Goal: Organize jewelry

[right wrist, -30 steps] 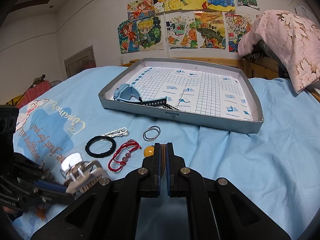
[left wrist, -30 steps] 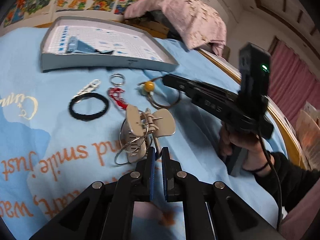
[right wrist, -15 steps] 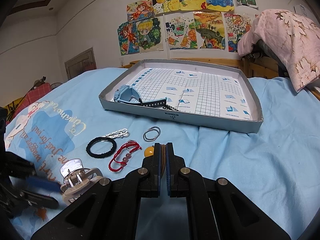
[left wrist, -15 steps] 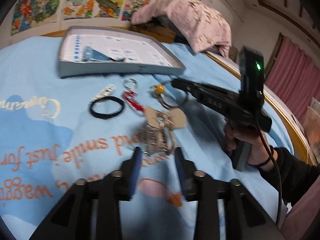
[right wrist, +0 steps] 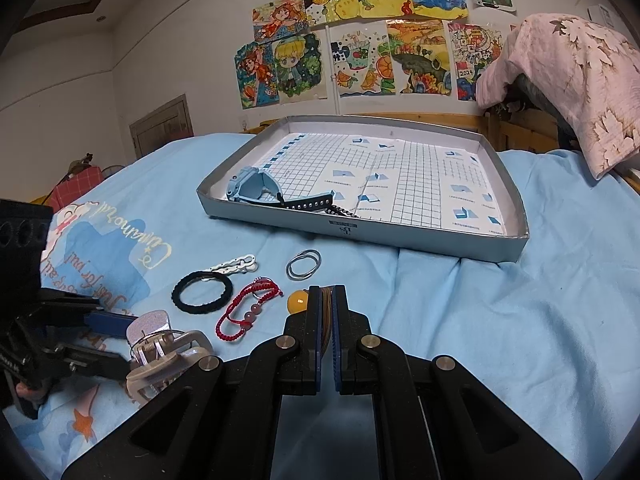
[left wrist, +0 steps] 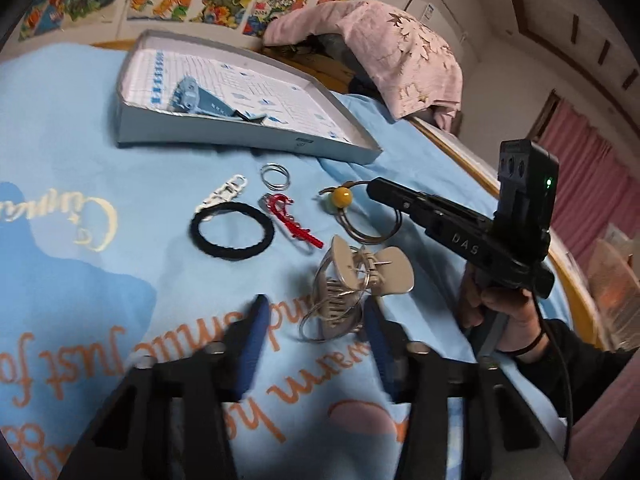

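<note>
A light-blue printed bedsheet (right wrist: 500, 320) covers the bed. Directly on it lie a shallow grey box tray (right wrist: 400, 236), a black hair tie (right wrist: 202, 292), a white clasp (right wrist: 236, 265), a red cord bracelet (right wrist: 248, 314), a steel ring (right wrist: 303, 265) and a beige claw clip (left wrist: 360, 280).

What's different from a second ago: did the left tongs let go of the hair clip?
Yes. The left tongs, shut on the hair clip a second ago, released it and backed off; their jaws are now closing again, pads not touching it. The right tongs remain shut on the brown cord bracelet. The tray and other jewelry haven't moved.
</note>
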A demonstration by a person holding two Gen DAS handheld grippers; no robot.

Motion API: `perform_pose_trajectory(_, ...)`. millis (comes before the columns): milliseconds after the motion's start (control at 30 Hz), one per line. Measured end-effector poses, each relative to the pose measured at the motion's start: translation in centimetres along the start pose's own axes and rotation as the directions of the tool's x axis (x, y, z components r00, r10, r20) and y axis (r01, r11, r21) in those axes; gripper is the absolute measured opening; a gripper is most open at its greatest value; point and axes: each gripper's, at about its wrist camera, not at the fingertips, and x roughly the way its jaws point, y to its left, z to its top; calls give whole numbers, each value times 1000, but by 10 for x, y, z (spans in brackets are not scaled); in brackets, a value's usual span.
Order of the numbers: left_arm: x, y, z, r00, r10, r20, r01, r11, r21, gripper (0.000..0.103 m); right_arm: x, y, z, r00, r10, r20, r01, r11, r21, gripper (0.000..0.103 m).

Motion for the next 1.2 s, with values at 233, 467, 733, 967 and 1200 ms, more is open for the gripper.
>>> perform_pose_trajectory(233, 0, -13, -4, 1000, -25, 2, 24, 999, 37, 5, 0, 3, 0, 1000, 17, -5, -17, 1000, -11, 4)
perform_pose_trajectory(467, -8, -25, -9, 1000, -14, 16, 13, 997, 75, 3, 0, 3, 0, 1000, 18, -6, -18, 1000, -15, 4)
perform_pose_trajectory(733, -34, -29, 13, 995, 17, 102, -24, 998, 66, 3, -7, 6, 6, 999, 31, 24, -30, 999, -35, 4)
perform_pose_trajectory(967, -38, -37, 50, 987, 22, 157, -40, 993, 113, 3, -10, 10, 21, 997, 47, 62, -45, 998, -47, 4)
perform_pose_trajectory(1200, -27, -27, 95, 972, 59, 227, -84, 991, 102, 2, -1, 6, 47, 994, 47, 96, -41, 997, -62, 4)
